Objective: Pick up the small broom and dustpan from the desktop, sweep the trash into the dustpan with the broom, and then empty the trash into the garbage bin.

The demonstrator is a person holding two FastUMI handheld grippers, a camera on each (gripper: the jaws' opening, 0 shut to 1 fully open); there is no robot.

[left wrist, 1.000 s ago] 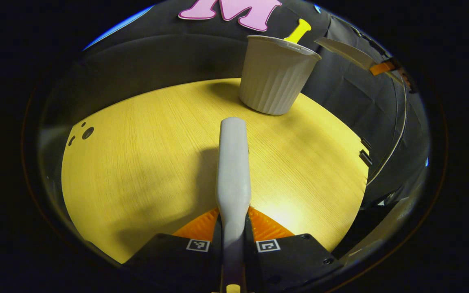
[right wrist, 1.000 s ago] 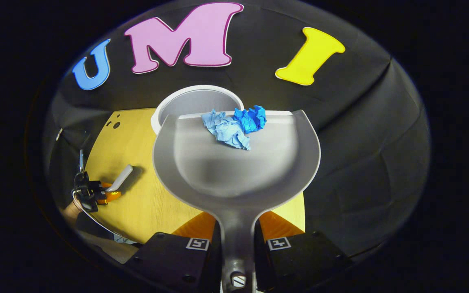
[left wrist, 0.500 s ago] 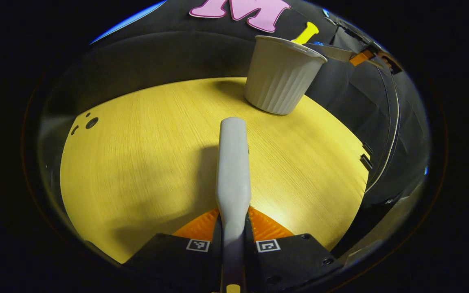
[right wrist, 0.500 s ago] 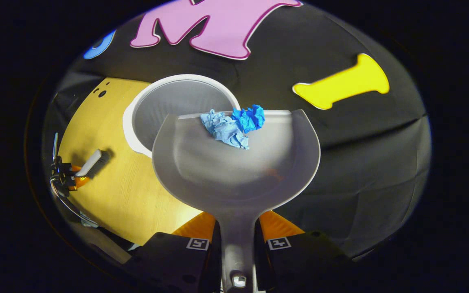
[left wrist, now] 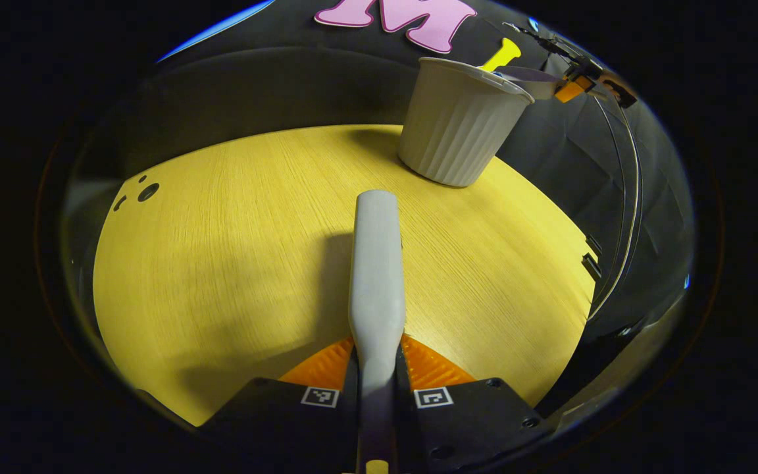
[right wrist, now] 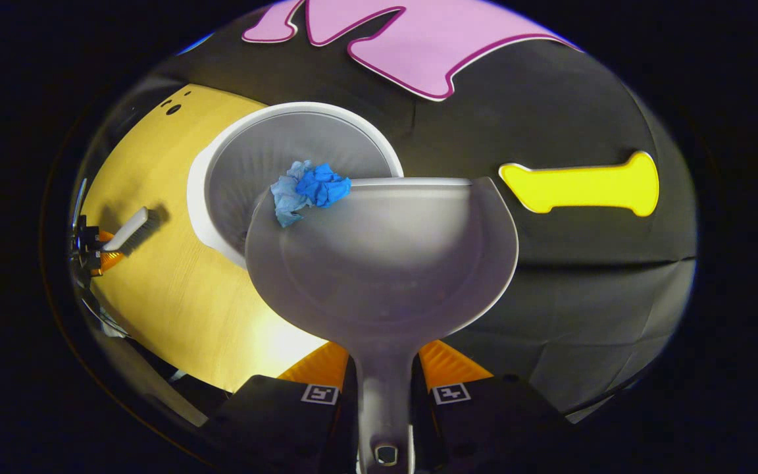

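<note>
the right hand-held gripper (right wrist: 384, 395), clamped on the dustpan (right wrist: 382, 263) handle, is tipping the blue paper trash (right wrist: 310, 191) over the garbage bin (right wrist: 221, 217) rim; sweeping looks done, emptying unfinished. the left hand-held gripper (left wrist: 376, 388) is gripping the broom (left wrist: 376, 263) above the worktop (left wrist: 221, 250).

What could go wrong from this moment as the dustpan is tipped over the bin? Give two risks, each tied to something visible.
1. The blue crumpled paper sits at the left corner of the dustpan lip, near the garbage bin rim; it may fall outside onto the desktop.
2. The dustpan overlaps the bin rim in the right gripper view; tipping further might knock the light bin.
</note>
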